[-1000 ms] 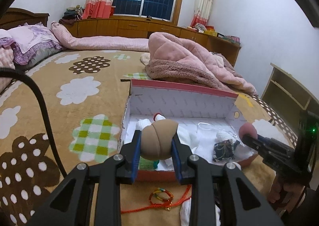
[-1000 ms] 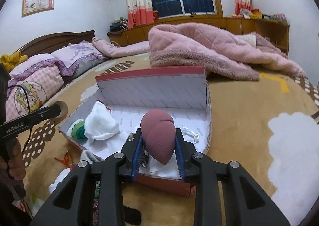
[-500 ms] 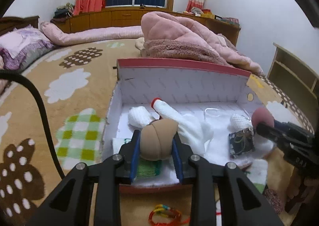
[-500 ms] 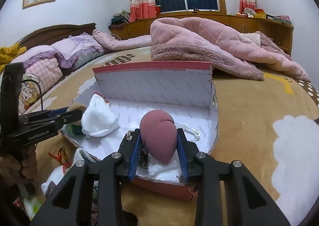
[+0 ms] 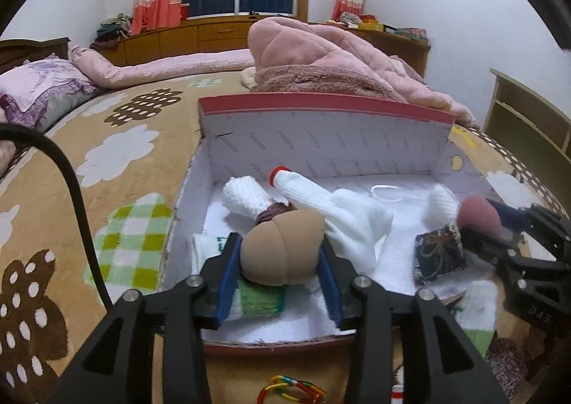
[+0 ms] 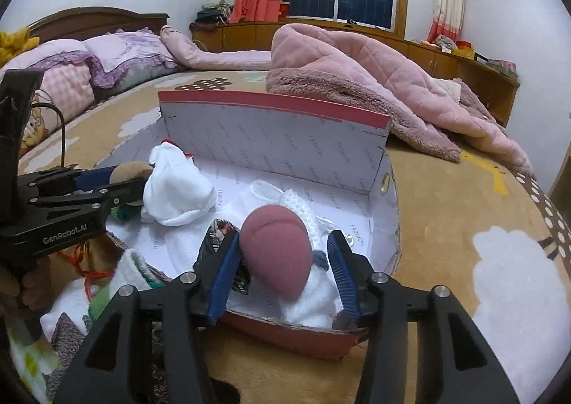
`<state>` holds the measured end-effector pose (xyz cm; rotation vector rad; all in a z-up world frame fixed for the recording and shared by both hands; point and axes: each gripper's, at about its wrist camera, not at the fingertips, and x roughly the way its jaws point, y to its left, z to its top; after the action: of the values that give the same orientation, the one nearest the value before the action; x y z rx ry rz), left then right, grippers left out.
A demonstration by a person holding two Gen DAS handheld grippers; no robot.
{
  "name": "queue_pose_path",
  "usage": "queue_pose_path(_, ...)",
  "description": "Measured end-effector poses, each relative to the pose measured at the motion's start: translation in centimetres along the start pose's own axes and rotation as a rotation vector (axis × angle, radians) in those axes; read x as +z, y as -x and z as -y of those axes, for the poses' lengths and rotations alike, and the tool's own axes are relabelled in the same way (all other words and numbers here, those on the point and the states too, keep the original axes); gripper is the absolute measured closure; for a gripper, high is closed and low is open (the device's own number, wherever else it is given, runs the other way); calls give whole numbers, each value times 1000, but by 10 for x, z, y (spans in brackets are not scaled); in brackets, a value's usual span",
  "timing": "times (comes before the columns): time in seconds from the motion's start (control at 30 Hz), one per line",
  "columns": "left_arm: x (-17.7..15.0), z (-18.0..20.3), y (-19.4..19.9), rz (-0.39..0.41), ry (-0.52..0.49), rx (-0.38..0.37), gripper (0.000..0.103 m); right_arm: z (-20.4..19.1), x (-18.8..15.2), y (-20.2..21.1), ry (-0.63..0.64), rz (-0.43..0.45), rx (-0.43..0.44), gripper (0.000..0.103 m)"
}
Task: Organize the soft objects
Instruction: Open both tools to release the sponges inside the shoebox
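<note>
Left wrist view: the left gripper [image 5: 280,263] is opening its jaws around a tan sponge [image 5: 282,248], which sits between them over the open box [image 5: 321,140], just ahead of a white sock [image 5: 332,211].

Right wrist view: the right gripper [image 6: 282,266] is opening too; a pink sponge [image 6: 276,250] lies between its jaws, clear of the right pad, above the box's near corner.

Tan sponge [image 5: 282,254], mauve sponge [image 6: 274,254], red-rimmed white box [image 5: 321,107], cloud-patterned tan blanket [image 5: 117,150].
</note>
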<state>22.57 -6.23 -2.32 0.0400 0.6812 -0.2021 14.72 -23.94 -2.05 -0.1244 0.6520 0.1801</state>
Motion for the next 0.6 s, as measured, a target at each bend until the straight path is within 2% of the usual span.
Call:
queue_pose_path(0.03,-1,-3,-1,-4,11,6,44,0,0,-1,0,0,-2,50)
queue_pose_path(0.2,-2,-5,-1,-8,14,18,43,-2,-1,1,8,6,-46,42)
queue_pose_path(0.37,-2,-6,-2,-10,12,22,42,-1,-1,1,5,5,-55,41)
queue_pose_path(0.47,-3,-5,-2,-12,6,37,40,-1,-1,2,3,5,-67,34)
queue_pose_path(0.6,-4,-4,-1,-2,0,59,38,1,-1,1,-5,3,-86,31)
